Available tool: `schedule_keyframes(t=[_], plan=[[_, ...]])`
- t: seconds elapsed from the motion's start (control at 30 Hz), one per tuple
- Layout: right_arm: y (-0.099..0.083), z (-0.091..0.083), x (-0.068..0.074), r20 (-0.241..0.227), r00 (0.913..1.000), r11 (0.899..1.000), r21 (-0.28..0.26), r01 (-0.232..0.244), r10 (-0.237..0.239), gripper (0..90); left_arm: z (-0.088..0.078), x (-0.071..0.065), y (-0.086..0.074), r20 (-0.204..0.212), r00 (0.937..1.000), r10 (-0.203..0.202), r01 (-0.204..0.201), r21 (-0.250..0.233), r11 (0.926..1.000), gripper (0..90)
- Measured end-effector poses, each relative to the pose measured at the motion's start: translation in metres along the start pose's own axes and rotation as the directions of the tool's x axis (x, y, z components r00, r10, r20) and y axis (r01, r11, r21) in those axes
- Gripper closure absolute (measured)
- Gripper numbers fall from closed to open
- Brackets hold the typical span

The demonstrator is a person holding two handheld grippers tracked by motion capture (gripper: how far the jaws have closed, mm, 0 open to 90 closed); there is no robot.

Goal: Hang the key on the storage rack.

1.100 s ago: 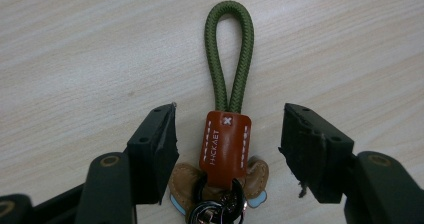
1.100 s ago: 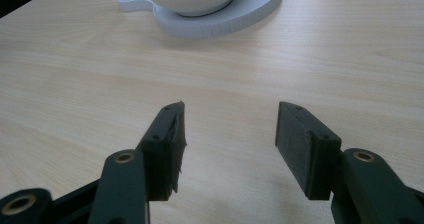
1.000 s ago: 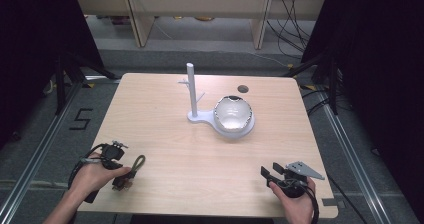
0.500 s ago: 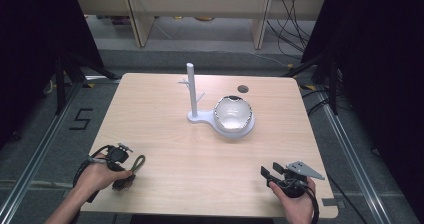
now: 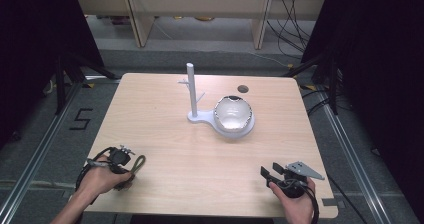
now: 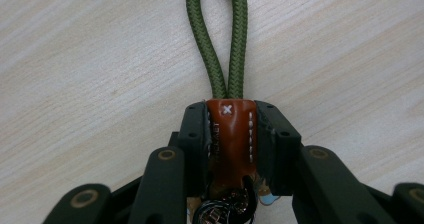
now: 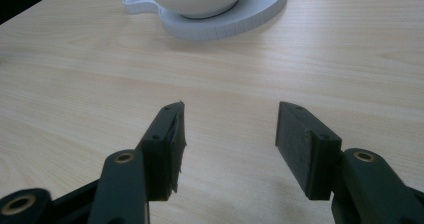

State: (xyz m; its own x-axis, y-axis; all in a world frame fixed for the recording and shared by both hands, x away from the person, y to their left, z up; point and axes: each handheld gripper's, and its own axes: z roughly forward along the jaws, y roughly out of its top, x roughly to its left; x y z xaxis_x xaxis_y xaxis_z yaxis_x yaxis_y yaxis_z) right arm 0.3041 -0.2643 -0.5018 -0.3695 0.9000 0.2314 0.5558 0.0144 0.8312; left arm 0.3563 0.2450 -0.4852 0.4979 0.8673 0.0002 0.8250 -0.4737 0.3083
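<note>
Near left table corner: left gripper (image 6: 231, 149) just closed, now clamped on brown leather tab (image 6: 231, 134) of green cord keychain (image 5: 137, 164), not yet lifted. Centre: white hook stand (image 5: 192, 91), probably destination, bare. Right gripper (image 7: 230, 149) idle, jaws apart, nothing between.

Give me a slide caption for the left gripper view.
Left hand-held gripper, jaws just closed on the brown stitched leather tab of a key fob with an olive-green braided cord loop on the light wooden table.
</note>
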Motion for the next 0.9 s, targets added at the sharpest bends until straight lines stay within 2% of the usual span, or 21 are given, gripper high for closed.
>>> schedule_keyframes(t=[0.03,0.07,0.1,0.13,0.17,0.2,0.33,0.4,0.43,0.53,0.57,0.6,0.67,0.7,0.73,0.77,0.8,0.83,0.87,0.9], plan=[[0.0,0.0,0.0,0.002,1.0,1.0,0.001,0.002,-0.002,46.2,0.0,0.0,-0.001,0.009,0.9999,-0.012,0.012,-0.002,0.9999,67.7],[0.0,-0.001,0.003,-0.007,0.9988,0.999,0.006,-0.049,0.049,46.2,0.0,0.002,-0.002,0.009,1.0,-0.003,0.003,-0.014,0.9999,67.9],[0.0,-0.001,0.003,-0.002,0.9989,0.999,0.009,-0.047,0.047,46.1,0.001,0.002,-0.003,0.011,0.9999,0.0,0.001,-0.028,0.9996,68.0],[0.0,0.0,-0.001,-0.004,0.9999,1.0,-0.001,-0.01,0.01,46.0,0.0,0.002,-0.004,0.011,0.9999,0.006,-0.005,-0.027,0.9996,68.2],[0.0,0.0,-0.001,-0.003,1.0,1.0,-0.004,-0.003,0.003,46.0,0.0,0.002,-0.004,0.018,0.9998,0.003,-0.002,-0.029,0.9996,68.2],[0.0,0.0,-0.002,-0.003,1.0,1.0,-0.004,-0.003,0.003,45.9,0.0,0.002,-0.006,0.016,0.9999,-0.005,0.006,-0.04,0.9992,68.3],[0.0,0.0,-0.002,-0.002,1.0,1.0,-0.007,-0.004,0.004,45.6,0.0,0.003,-0.009,0.021,0.9994,0.027,-0.025,-0.061,0.9978,68.4],[0.0,0.001,-0.002,0.002,1.0,1.0,-0.007,-0.001,0.001,45.6,0.0,0.002,-0.011,0.019,0.9995,0.025,-0.023,-0.089,0.9958,68.4],[0.0,0.001,-0.001,0.004,1.0,1.0,-0.009,-0.001,0.002,45.6,-0.001,0.003,-0.012,0.023,0.9992,0.033,-0.031,-0.082,0.9962,68.4],[-0.001,0.002,-0.002,0.005,1.0,1.0,-0.016,0.005,-0.005,45.6,-0.002,0.004,-0.017,0.046,0.9989,0.012,-0.005,-0.141,0.99,68.5],[-0.001,0.001,-0.002,0.002,1.0,1.0,-0.013,-0.002,0.002,45.6,-0.002,0.004,-0.02,0.056,0.9984,0.006,0.003,-0.164,0.9864,68.5],[-0.001,0.001,0.002,0.021,0.9991,0.999,-0.005,-0.036,0.037,45.6,-0.002,0.003,-0.022,0.054,0.9985,-0.001,0.012,-0.192,0.9813,68.5],[-0.001,0.001,0.002,0.017,0.9992,0.999,0.0,-0.036,0.036,45.6,-0.005,0.002,-0.026,0.071,0.9975,0.003,0.014,-0.236,0.9716,68.6],[-0.001,0.002,0.002,0.012,0.9992,0.999,-0.005,-0.039,0.039,45.6,-0.005,0.001,-0.029,0.07,0.9975,-0.011,0.031,-0.287,0.9574,68.6],[-0.002,0.003,-0.001,0.012,0.9999,1.0,-0.013,-0.01,0.01,45.6,-0.005,-0.001,-0.03,0.067,0.9975,-0.022,0.042,-0.317,0.9475,68.6],[-0.002,0.005,-0.002,0.011,0.9999,0.999,-0.03,0.011,-0.011,45.6,-0.008,0.001,-0.032,0.073,0.9974,0.001,0.022,-0.317,0.9483,68.6],[-0.002,0.005,-0.002,0.005,0.9999,0.999,-0.031,0.015,-0.014,45.6,-0.008,0.0,-0.034,0.076,0.9971,-0.008,0.034,-0.353,0.9349,68.6],[-0.002,0.005,-0.001,0.001,0.9999,1.0,-0.028,0.01,-0.01,45.6,-0.007,0.0,-0.036,0.068,0.9976,-0.005,0.031,-0.379,0.9249,68.5],[-0.002,0.005,0.0,0.005,1.0,1.0,-0.022,0.003,-0.003,45.7,-0.008,0.001,-0.038,0.065,0.9978,-0.01,0.034,-0.392,0.9192,68.5],[-0.002,0.003,0.0,0.003,0.9999,1.0,-0.02,0.011,-0.011,45.8,-0.007,0.0,-0.04,0.068,0.9973,-0.025,0.051,-0.413,0.9093,68.4]])
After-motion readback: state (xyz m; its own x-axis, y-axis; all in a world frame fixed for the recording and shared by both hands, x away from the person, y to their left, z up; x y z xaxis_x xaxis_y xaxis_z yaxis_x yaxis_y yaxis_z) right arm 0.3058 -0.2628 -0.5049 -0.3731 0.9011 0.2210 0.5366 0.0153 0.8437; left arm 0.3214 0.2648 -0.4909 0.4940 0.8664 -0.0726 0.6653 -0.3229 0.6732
